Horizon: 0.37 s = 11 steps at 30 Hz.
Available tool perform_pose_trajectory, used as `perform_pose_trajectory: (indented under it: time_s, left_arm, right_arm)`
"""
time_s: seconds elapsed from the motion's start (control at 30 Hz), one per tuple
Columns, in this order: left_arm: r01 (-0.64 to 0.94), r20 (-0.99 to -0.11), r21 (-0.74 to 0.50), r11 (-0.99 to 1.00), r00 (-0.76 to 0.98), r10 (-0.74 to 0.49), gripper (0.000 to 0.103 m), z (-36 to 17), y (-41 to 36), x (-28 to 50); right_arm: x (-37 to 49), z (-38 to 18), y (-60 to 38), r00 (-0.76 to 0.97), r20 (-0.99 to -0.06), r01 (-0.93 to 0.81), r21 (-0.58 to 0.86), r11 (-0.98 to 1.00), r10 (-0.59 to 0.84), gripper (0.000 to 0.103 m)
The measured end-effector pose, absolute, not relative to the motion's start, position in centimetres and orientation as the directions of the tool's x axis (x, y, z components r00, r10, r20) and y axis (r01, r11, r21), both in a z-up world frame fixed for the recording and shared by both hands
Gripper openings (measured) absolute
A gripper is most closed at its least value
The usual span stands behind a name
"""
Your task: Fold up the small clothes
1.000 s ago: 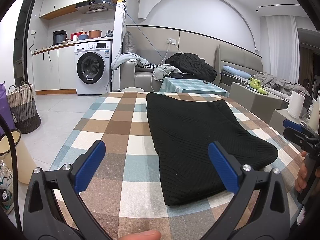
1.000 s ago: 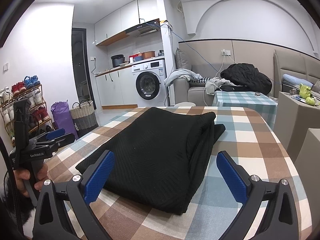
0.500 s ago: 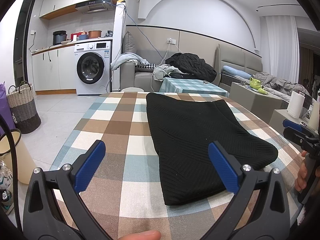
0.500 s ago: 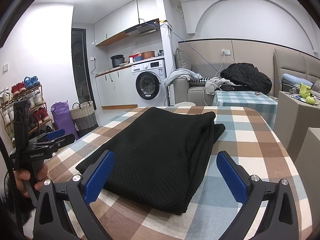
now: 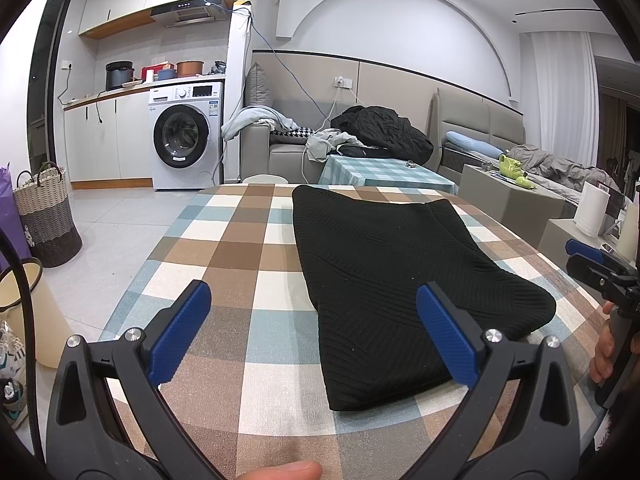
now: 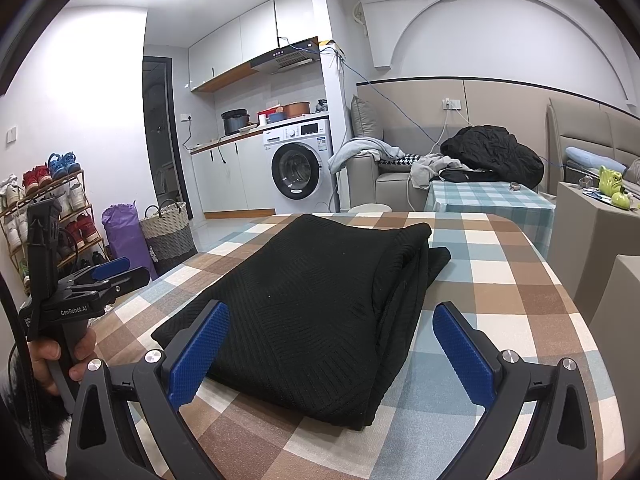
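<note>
Left gripper (image 5: 314, 330), tongs wide apart, clamping nothing, hovering off the near-left edge of one black knit garment (image 5: 400, 276). Garment folded flat in layers on the checked tablecloth (image 5: 240, 256), apparently finished or awaiting another fold. Right gripper (image 6: 332, 344), likewise spread and empty, beside its near-right corner. Two grippers in all.

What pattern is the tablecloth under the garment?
Checked: brown, tan, white and pale blue squares on the tablecloth; clearest in the left wrist view.
</note>
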State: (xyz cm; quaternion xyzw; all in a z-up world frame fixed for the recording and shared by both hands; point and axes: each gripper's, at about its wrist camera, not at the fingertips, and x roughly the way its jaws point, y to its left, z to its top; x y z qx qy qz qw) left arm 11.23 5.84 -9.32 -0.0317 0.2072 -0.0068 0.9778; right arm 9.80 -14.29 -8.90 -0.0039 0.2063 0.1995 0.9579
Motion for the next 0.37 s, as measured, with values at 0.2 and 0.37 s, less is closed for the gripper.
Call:
perform_pose_trajectory:
  time_s: [0.2,0.37]
  left_arm:
    - [0.000,-0.404,-0.065,0.998,0.914,-0.026,0.102,-9.32,5.83,11.23]
    - [-0.003,-0.406,-0.066,0.998,0.914,-0.024,0.102,-9.35,5.83,11.23]
  right_arm:
    - [9.80,-8.89,-14.28,0.835,-0.397,-0.384,0.074,0.920,0.380,0.103]
    - [9.72,-8.88,-14.26,0.835,-0.397,-0.383,0.075,0.921,0.380,0.103]
